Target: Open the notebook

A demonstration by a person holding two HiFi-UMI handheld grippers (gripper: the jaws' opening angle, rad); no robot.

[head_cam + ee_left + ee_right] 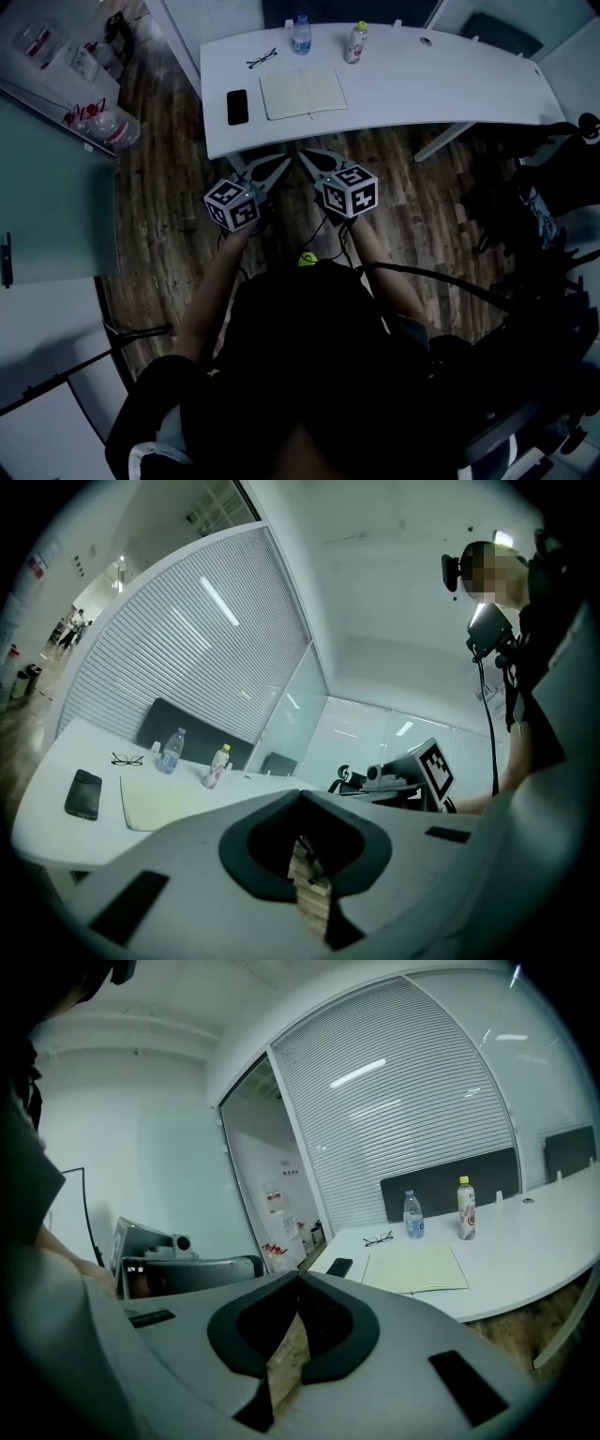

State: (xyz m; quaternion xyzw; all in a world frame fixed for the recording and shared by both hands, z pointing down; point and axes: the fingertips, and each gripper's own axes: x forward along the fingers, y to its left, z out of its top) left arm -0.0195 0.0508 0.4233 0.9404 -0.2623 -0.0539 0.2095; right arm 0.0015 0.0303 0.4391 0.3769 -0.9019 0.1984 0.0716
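The notebook (302, 94) lies flat on the white table (431, 84), a pale wide rectangle with a crease down its middle. It also shows in the left gripper view as the notebook (159, 803) and in the right gripper view as the notebook (414, 1269). My left gripper (284, 163) and right gripper (304, 157) hover side by side over the wooden floor, short of the table's near edge and apart from the notebook. Both have their jaws together with nothing between them, as the left gripper (301, 799) and right gripper (298, 1281) show in their own views.
A black phone (237, 107) lies left of the notebook, and glasses (262, 58) lie behind it. A water bottle (300, 35) and a yellow-capped bottle (354, 42) stand at the table's far side. A glass partition (47, 187) runs along the left, and dark chairs and gear (544, 206) stand at the right.
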